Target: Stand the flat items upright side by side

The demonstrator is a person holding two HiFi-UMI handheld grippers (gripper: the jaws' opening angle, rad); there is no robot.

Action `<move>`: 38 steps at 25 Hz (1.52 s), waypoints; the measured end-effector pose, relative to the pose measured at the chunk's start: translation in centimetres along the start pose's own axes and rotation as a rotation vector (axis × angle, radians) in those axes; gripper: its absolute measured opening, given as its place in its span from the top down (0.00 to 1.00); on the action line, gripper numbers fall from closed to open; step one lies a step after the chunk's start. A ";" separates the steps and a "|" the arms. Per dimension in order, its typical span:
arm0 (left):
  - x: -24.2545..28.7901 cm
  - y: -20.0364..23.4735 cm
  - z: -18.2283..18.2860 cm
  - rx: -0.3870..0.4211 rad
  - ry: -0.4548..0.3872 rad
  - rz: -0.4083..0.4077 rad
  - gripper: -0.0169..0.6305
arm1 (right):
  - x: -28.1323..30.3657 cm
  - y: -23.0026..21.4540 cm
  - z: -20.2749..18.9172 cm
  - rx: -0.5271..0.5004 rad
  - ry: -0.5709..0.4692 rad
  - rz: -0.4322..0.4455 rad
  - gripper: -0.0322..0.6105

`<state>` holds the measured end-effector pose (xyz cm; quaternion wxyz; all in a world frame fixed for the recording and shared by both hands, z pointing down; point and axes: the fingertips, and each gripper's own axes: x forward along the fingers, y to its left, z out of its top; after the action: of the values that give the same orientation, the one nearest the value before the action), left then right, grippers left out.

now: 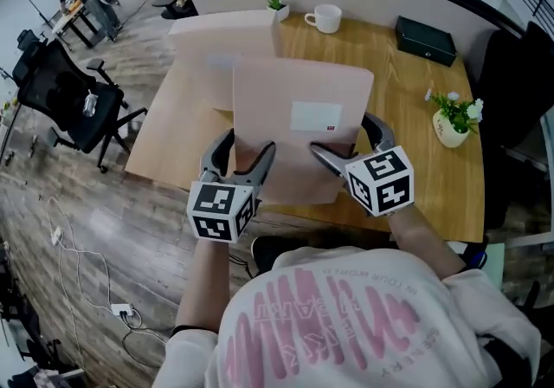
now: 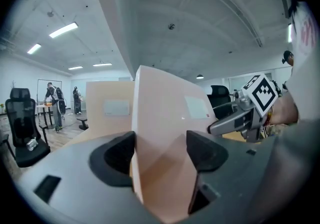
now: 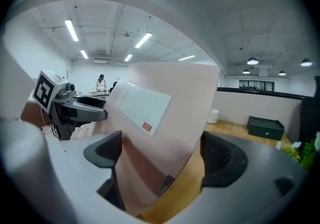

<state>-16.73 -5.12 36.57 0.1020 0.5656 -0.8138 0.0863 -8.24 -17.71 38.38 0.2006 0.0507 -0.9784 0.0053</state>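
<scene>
Both grippers had the pink mailer [image 1: 299, 118] off the wooden desk [image 1: 407, 100], over its near edge. It was tipped back, with the white label facing me. The left gripper [image 1: 251, 142] was at the lower left corner. In the left gripper view the mailer filled the gap between the jaws, both pads on it, so I noted a pinch there. The right gripper [image 1: 339, 133] was at the lower right corner. In the right gripper view one pad lay against the labelled face, but a strip of desk showed between the other pad and the mailer's edge. I noted those jaws as spread around the corner, not clamped. The second mailer [image 1: 221, 35] stood upright farther back on the desk, apart from the held one and just beside the small potted plant [image 1: 277, 5]. Also on the desk were a white mug [image 1: 325, 18], a black box [image 1: 426, 40] and a flower vase [image 1: 452, 122]. An office chair [image 1: 74, 105] stood on the floor to the left.
</scene>
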 end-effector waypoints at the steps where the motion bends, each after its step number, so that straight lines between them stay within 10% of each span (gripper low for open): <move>1: -0.2 0.8 0.2 0.000 -0.006 0.002 0.47 | 0.4 0.4 0.5 0.003 -0.010 -0.003 0.18; 23: 0.5 17.6 2.0 0.003 -0.059 -0.245 0.50 | 10.0 8.5 10.0 0.094 -0.143 -0.253 0.20; 38: 4.1 20.9 -0.3 0.000 -0.013 -0.332 0.50 | 14.2 7.9 10.6 0.089 -0.081 -0.357 0.22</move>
<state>-37.66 -1.49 37.44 0.1097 0.6927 -0.7099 0.0647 -26.16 -11.57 34.32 0.1565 0.2324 -0.9599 0.0109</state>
